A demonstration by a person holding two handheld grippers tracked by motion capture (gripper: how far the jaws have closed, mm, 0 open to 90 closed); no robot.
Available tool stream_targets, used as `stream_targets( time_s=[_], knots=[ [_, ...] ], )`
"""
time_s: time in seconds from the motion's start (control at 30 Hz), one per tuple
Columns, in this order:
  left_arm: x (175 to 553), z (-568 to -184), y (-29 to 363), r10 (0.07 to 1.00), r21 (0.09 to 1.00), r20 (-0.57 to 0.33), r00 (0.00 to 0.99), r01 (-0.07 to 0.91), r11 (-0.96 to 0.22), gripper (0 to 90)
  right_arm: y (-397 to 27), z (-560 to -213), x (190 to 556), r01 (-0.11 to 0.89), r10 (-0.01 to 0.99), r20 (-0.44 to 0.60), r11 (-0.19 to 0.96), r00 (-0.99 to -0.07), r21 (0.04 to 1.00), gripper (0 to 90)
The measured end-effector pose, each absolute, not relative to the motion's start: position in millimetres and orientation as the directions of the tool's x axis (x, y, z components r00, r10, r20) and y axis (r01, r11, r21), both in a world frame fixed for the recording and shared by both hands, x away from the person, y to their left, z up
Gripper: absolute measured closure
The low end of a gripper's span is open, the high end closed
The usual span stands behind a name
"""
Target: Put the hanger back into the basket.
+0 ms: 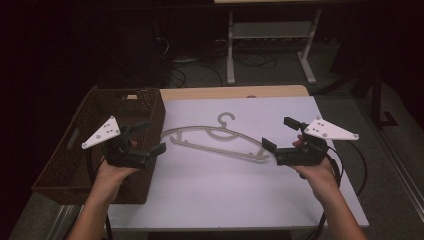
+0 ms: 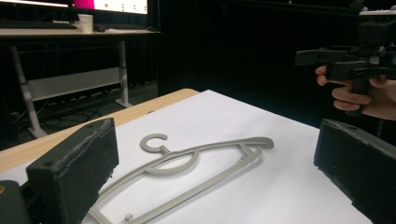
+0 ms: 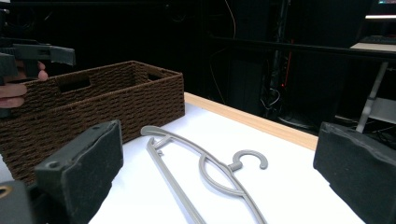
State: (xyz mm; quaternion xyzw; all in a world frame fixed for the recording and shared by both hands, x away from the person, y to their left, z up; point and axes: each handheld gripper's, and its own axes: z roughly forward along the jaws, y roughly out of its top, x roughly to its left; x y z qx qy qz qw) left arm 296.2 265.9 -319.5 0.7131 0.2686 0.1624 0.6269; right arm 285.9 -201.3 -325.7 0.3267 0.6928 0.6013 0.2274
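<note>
A grey plastic hanger (image 1: pixel 220 140) lies flat on the white table top, its hook pointing to the far side. My left gripper (image 1: pixel 152 136) hovers over the basket's right wall, just left of the hanger, open with nothing between its jaws. My right gripper (image 1: pixel 277 132) is held at the hanger's right end, open and empty too. In the left gripper view the hanger (image 2: pixel 196 163) lies beyond the wide-apart pads (image 2: pixel 74 172), with the right gripper (image 2: pixel 336 58) at the upper right. In the right gripper view the hanger (image 3: pixel 210 172) lies between the spread pads (image 3: pixel 359 163).
A brown woven basket (image 1: pixel 125 97) stands along the table's left side; it is also in the right gripper view (image 3: pixel 107 98). A strip of wooden table edge (image 1: pixel 235 92) runs at the back. Desk legs (image 1: pixel 231 50) and cables stand on the floor behind.
</note>
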Motion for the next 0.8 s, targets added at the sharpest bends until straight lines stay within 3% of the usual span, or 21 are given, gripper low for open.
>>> stream_targets(
  time_s=[0.43, 0.7, 0.8],
  knots=[
    [294.4, -328.0, 230.6, 0.527, 0.964, -0.106, 0.843, 0.217, -0.154, 0.0, -198.2, -330.8, 292.6, 0.229, 0.728, 0.076, 0.113, -0.681, 0.967, 1.1],
    [294.9, -342.6, 212.8, 0.518, 0.948, -0.115, 0.848, 0.25, -0.199, 0.0, -195.4, -342.1, 305.2, 0.306, 0.716, 0.089, 0.179, -0.692, 0.935, 13.0],
    [293.2, -354.9, 206.3, 0.51, 0.94, -0.116, 0.852, 0.26, -0.221, 0.0, -192.9, -352.1, 314.9, 0.362, 0.715, 0.1, 0.224, -0.692, 0.905, 23.6]
  ],
)
